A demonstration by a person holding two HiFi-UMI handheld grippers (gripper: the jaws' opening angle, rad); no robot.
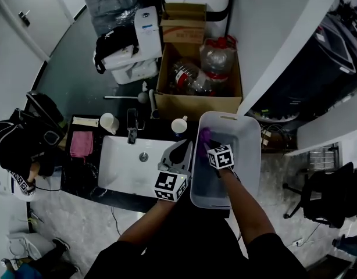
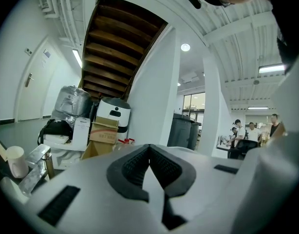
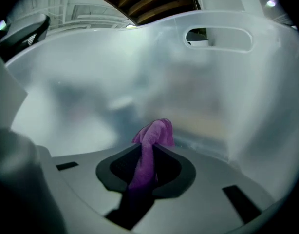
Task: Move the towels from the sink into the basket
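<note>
My right gripper (image 1: 209, 145) is inside the pale grey basket (image 1: 248, 156), shut on a purple towel (image 3: 150, 143) that bunches up out of its jaws; the same purple towel (image 1: 203, 137) shows at its tip in the head view. Basket walls (image 3: 198, 96) fill the right gripper view. My left gripper (image 1: 179, 153) hovers at the right edge of the white sink (image 1: 123, 167), jaws shut and nothing between them; in its own view the left gripper (image 2: 149, 155) points level across the room. The sink basin looks bare. A pink towel (image 1: 81, 144) lies on the dark counter left of the sink.
A tap (image 1: 132, 127) and two white cups (image 1: 109, 122) (image 1: 179, 124) stand behind the sink. Behind them is a cardboard box (image 1: 196, 100) holding plastic bottles. A person in dark clothes (image 1: 21, 141) is at the left. A black office chair (image 1: 329, 196) stands at the right.
</note>
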